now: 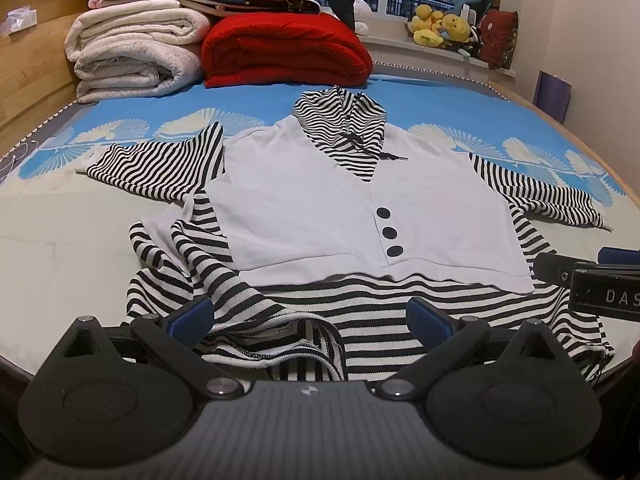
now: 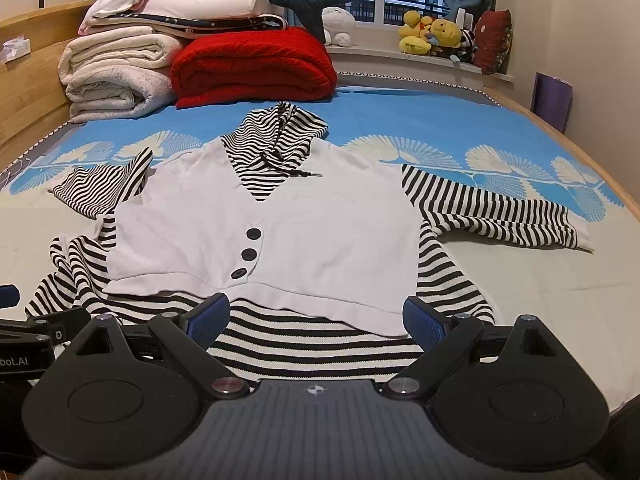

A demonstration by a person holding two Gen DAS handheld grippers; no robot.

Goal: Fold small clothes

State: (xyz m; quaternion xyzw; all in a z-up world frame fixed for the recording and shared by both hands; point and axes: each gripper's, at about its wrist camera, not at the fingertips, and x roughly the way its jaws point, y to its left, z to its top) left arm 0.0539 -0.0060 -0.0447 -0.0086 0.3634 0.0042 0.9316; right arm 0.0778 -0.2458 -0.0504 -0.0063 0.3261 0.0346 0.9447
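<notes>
**On the bed, top spread out, no grip yet**

Across the bed (image 1: 460, 104) lies the striped hooded top (image 1: 312, 208), front up, sleeves out, hem rumpled nearest me. My left gripper (image 1: 308, 316) and right gripper (image 2: 316, 316) hover over the hem, fingers released. I judge folding hasn't begun; next I'd smooth the hem, then pinch a sleeve.

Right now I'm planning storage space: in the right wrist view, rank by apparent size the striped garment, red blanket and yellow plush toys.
1. Striped garment, though it lies nearest the camera.
2. Red blanket.
3. Yellow plush toys, farthest away, so true size is unsure.
</notes>
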